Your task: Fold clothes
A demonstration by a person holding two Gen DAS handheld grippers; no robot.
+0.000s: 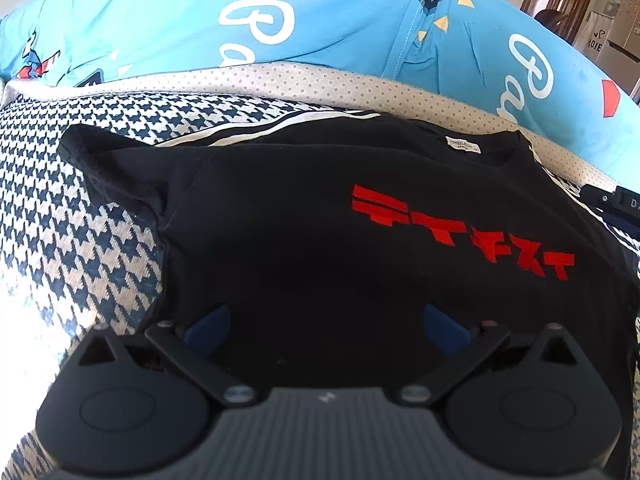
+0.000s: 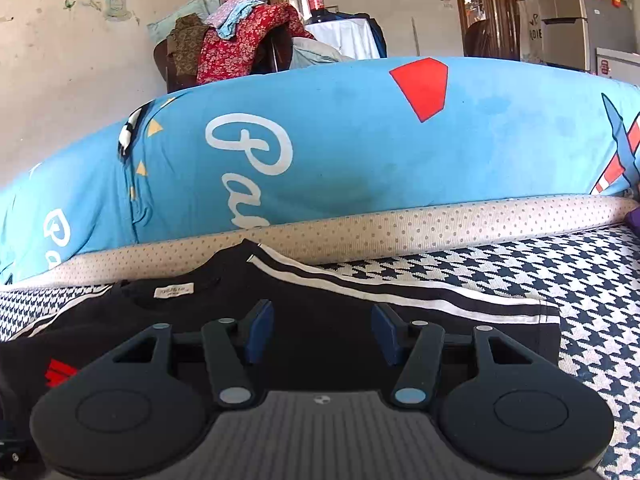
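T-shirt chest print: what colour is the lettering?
Red, on the black T-shirt; the lettering shows best in the left wrist view.

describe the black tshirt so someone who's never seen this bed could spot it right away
Start at the long blue cushion with white script along the back of the bed, then drop to the navy-and-white houndstooth cover in front of it. The black cotton t-shirt lies spread flat there. Red block lettering on its chest and a small white neck label set it apart from the black garment with white side stripes beneath it.

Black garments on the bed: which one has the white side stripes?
The garment lying underneath, sticking out behind the black T-shirt. The T-shirt on top is plain black with red lettering and a white neck label.
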